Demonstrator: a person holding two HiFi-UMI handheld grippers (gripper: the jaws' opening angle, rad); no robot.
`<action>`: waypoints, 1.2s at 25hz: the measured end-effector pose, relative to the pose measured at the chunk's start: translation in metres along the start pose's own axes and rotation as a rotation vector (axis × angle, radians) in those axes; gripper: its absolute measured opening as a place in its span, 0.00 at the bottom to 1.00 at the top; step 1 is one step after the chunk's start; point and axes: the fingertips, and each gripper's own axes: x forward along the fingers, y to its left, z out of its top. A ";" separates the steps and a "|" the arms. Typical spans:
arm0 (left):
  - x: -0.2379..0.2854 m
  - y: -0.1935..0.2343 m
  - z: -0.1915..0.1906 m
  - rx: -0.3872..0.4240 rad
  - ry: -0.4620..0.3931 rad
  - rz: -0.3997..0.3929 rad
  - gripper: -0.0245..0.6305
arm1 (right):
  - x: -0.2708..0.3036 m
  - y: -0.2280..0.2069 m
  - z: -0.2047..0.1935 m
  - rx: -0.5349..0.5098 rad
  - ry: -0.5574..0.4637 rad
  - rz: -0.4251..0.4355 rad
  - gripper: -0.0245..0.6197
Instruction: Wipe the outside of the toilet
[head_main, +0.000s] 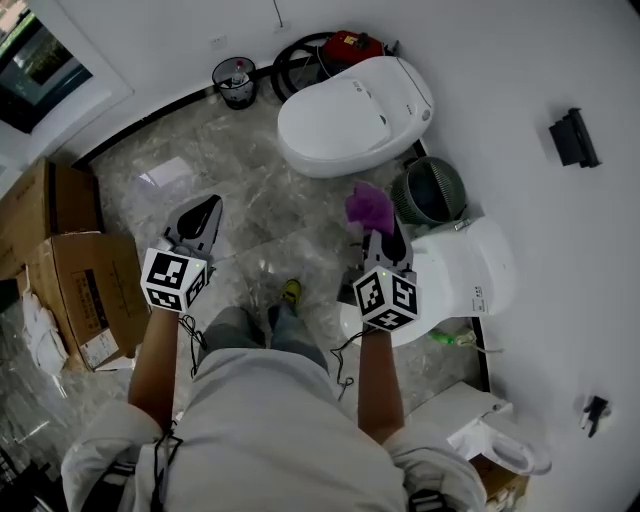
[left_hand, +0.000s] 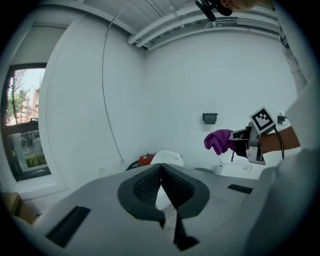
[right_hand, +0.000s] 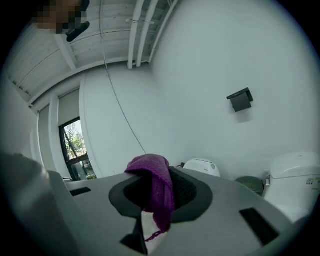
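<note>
Head view: the left claw (head_main: 203, 214) hangs over the marble floor (head_main: 250, 190). The right claw (head_main: 379, 233) carries a purple cloth (head_main: 367, 206) just beside the near toilet (head_main: 462, 268); the far toilet (head_main: 352, 112) stands ahead by the wall.

Left gripper view: its jaws are pressed together, empty.

Right gripper view: its jaws pinch the drooping cloth.

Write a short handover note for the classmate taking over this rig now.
Left tongs: shut, empty, over the floor.
Right tongs: shut on the purple cloth, raised.
Near toilet is beside the cloth; far toilet stands ahead by the wall.
Done: cloth gripped.
Left: all wiping, it seems; the cloth touches neither toilet.
</note>
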 end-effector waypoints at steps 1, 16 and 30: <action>0.006 0.005 -0.003 -0.002 0.008 -0.002 0.06 | 0.007 -0.003 0.000 0.004 0.001 -0.009 0.18; 0.111 0.110 -0.029 -0.004 0.040 -0.118 0.06 | 0.114 0.034 -0.028 0.022 -0.013 -0.090 0.18; 0.208 0.159 -0.072 -0.010 0.045 -0.178 0.06 | 0.198 0.027 -0.091 0.039 0.012 -0.147 0.18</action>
